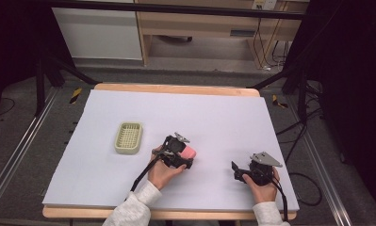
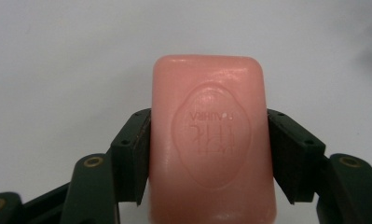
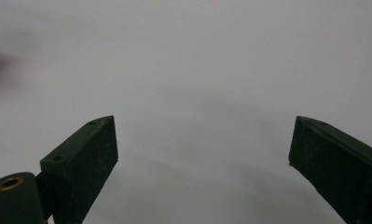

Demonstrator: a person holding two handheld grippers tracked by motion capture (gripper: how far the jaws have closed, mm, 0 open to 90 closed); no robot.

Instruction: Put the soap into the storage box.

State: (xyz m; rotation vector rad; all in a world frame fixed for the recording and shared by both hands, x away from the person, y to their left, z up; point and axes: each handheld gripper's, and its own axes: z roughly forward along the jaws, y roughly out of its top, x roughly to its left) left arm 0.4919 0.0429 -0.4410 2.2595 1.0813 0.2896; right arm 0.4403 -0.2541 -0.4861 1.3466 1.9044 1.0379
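A pink bar of soap point(image 2: 211, 140) is being pinched between the two black jaws of the left gripper point(image 2: 210, 154), seen along those jaws in the left gripper view. Each long side of the bar is being pressed by one jaw pad, and the far end of the bar is reaching well beyond the jaw tips. An oval stamp (its lettering is being seen upside down) is facing the camera on the bar's top face. Behind the bar, the pale table cover point(image 2: 58, 56) is being shown, though whether the bar is touching it cannot be told.

From the high view, the left gripper point(image 1: 185, 157) is being held by the person's left hand point(image 1: 163, 173) near the middle of the white-covered table point(image 1: 214, 113), with the soap point(image 1: 189, 152) being gripped at the jaw tips. A pale green slotted soap dish point(image 1: 128, 137) is lying on the cover, well apart from the jaws, on the side away from the other gripper.

The right gripper point(image 1: 236, 172) is being held by the right hand point(image 1: 263, 188), well apart from the soap. In the right gripper view its jaws are being kept spread wide point(image 3: 202, 144), with nothing between them but bare table cover.
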